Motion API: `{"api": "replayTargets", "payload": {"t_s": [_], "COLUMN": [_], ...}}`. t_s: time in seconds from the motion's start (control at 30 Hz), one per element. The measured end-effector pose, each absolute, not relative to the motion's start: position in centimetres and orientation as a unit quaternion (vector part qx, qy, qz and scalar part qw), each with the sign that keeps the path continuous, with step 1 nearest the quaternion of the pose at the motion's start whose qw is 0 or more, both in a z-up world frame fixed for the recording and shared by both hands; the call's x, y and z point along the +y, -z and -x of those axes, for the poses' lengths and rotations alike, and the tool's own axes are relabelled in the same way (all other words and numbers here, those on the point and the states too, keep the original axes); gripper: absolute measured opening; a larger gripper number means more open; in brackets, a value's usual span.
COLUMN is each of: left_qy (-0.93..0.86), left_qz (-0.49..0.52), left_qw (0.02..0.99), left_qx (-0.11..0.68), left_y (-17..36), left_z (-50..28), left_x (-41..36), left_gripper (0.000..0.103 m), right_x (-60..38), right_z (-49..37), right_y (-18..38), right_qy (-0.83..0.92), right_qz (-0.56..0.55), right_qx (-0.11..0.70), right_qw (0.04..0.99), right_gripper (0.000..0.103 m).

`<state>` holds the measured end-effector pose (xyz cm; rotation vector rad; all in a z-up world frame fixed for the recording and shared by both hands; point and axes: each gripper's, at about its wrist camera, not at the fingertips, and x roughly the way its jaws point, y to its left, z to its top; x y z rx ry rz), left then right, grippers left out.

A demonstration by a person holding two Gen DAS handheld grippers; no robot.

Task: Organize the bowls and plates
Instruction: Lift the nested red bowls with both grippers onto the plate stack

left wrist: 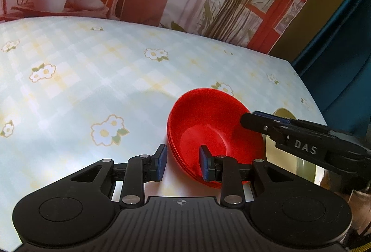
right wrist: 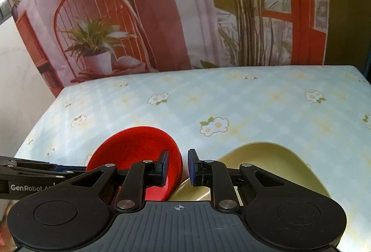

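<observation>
Your left claw (left wrist: 183, 162) sits nearest in the left wrist view, pads apart astride the near rim of the red bowl (left wrist: 208, 129) without pinching it, so close squarely before lifting. From the right wrist view, your right claw (right wrist: 178, 167) stands apart too, straddling the bowl's right rim beside the yellow-green plate (right wrist: 266, 159) on the surface (right wrist: 255, 99); settle 1 grip only.

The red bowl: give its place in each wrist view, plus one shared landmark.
Left wrist view: red bowl lower centre-right, its near rim between the left gripper's fingers.
Right wrist view: red bowl lower centre-left, behind the right gripper's left finger.
Shared landmark: yellow-green plate, right of the bowl.
</observation>
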<state>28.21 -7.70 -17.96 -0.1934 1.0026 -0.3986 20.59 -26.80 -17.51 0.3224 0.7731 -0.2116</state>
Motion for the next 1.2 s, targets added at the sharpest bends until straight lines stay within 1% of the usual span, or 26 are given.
{"api": "replayTargets", "payload": {"t_s": [0.3, 0.47, 0.67, 0.83, 1.2], "left_qy": [0.194, 0.194, 0.187, 0.183, 0.169], "left_qz": [0.101, 0.103, 0.107, 0.113, 0.130], "left_qw": [0.850, 0.850, 0.852, 0.852, 0.863], "left_qx": [0.479, 0.478, 0.478, 0.478, 0.457], "left_y": [18.5, 18.5, 18.4, 18.3, 16.9], "left_z": [-28.5, -28.4, -28.1, -28.0, -26.6], "left_x": [-7.9, -7.8, -7.7, -7.3, -6.1], "left_gripper": [0.031, 0.031, 0.031, 0.031, 0.031], "right_x": [-26.8, -27.2, -27.2, -27.4, -26.5], "right_z": [-21.9, -22.1, -21.8, -21.3, -20.8], "right_y": [18.2, 19.1, 19.3, 19.3, 18.1], "right_qy": [0.087, 0.083, 0.082, 0.083, 0.074], "right_qz": [-0.150, -0.176, -0.194, -0.215, -0.230], "right_qx": [0.395, 0.408, 0.404, 0.398, 0.377], "right_qw": [0.902, 0.892, 0.890, 0.888, 0.894], "right_gripper": [0.018, 0.018, 0.017, 0.011, 0.011]}}
